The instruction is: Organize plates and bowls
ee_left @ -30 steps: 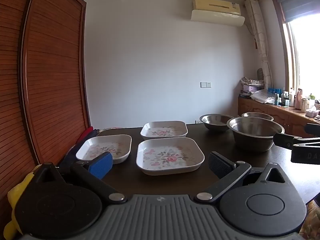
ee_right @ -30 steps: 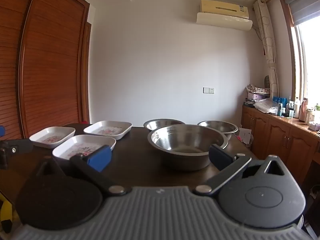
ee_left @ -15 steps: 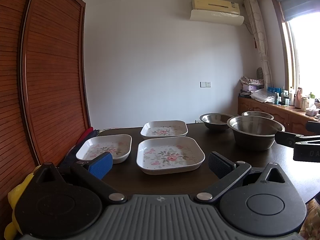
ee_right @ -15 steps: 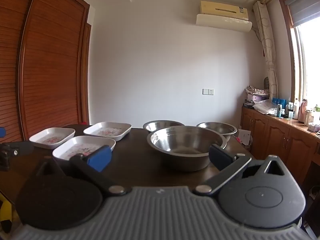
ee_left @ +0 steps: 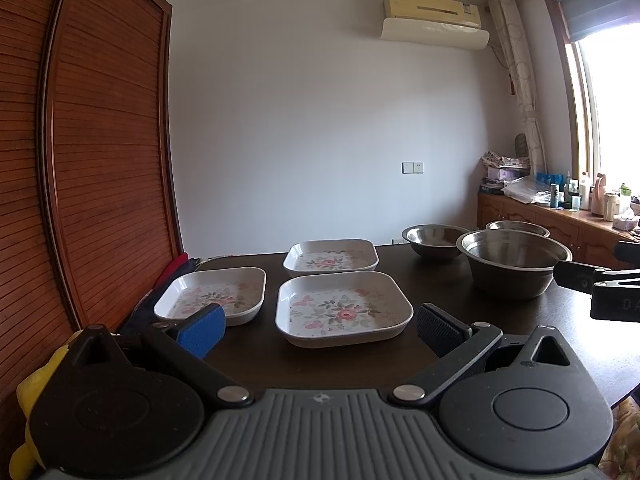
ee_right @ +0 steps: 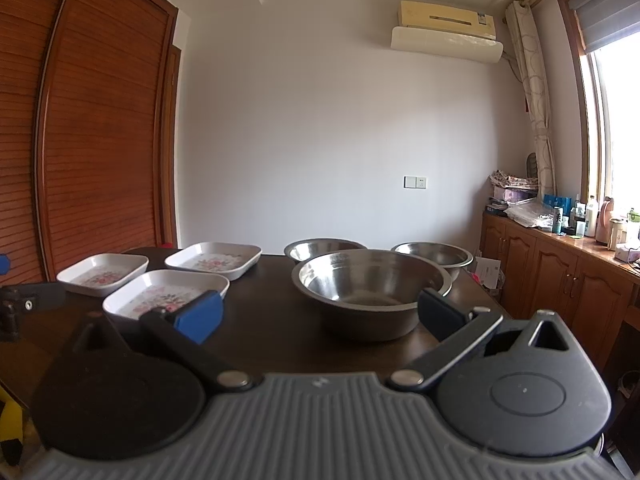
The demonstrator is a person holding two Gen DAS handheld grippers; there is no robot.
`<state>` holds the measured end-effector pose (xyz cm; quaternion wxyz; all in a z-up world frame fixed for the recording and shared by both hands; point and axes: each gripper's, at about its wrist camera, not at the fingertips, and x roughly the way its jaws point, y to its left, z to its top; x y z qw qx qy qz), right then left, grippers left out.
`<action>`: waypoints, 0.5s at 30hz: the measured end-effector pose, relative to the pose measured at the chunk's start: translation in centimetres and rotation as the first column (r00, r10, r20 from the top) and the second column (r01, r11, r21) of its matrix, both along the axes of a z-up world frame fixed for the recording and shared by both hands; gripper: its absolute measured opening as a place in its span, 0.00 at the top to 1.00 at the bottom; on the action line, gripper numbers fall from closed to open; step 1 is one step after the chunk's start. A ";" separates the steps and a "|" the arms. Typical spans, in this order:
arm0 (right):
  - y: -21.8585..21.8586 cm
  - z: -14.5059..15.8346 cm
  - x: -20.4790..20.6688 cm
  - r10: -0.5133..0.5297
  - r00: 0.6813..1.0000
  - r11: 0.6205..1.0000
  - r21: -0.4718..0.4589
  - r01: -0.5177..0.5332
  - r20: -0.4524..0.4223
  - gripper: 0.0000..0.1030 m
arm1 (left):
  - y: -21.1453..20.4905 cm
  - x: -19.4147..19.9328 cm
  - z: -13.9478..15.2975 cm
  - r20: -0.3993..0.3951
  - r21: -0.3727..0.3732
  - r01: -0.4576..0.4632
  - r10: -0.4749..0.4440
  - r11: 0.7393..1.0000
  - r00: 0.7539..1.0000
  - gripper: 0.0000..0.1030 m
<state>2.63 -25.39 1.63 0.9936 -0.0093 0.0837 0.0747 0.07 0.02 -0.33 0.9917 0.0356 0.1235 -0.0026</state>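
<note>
Three white square plates with pink flowers lie on the dark table point(ee_left: 460, 280): a near one point(ee_left: 343, 307), a left one point(ee_left: 212, 294) and a far one point(ee_left: 331, 255). Three steel bowls stand to the right: a large near one point(ee_right: 372, 286), and two smaller behind it point(ee_right: 324, 249) point(ee_right: 434, 254). My left gripper point(ee_left: 320, 330) is open and empty, just in front of the near plate. My right gripper point(ee_right: 320, 314) is open and empty, in front of the large bowl; its finger also shows in the left wrist view point(ee_left: 580, 276).
A slatted wooden wardrobe point(ee_left: 92, 180) stands close along the table's left side. A wooden sideboard point(ee_right: 560, 272) with bottles and clutter runs under the window on the right. A yellow thing point(ee_left: 32, 384) lies at the lower left, and red and dark cloth point(ee_left: 172, 268) at the table's left edge.
Both grippers have risen very slightly; the view has barely shifted. Plates and bowls have not moved.
</note>
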 end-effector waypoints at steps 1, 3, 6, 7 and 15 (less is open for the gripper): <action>0.0 0.0 0.0 -0.001 1.000 1.000 0.001 0.001 0.000 0.00 | 0.0 0.0 0.0 0.000 -0.002 0.001 -0.001 1.000 1.000 0.00; 0.0 0.0 0.0 -0.001 1.000 1.000 0.000 0.001 0.002 0.00 | 0.1 0.0 0.0 0.001 -0.005 0.001 -0.001 1.000 1.000 0.00; 0.0 0.0 0.0 -0.002 1.000 1.000 0.001 0.002 0.000 0.00 | 0.1 0.0 0.1 0.002 -0.004 0.000 0.000 1.000 1.000 0.00; 0.0 0.0 0.0 -0.001 1.000 1.000 0.001 0.001 0.000 0.00 | 0.1 0.0 0.1 0.003 -0.004 -0.001 0.001 1.000 1.000 0.00; 0.0 -0.1 0.0 -0.001 1.000 1.000 0.001 0.001 0.000 0.00 | 0.1 0.0 0.1 0.002 -0.006 0.001 -0.001 1.000 1.000 0.00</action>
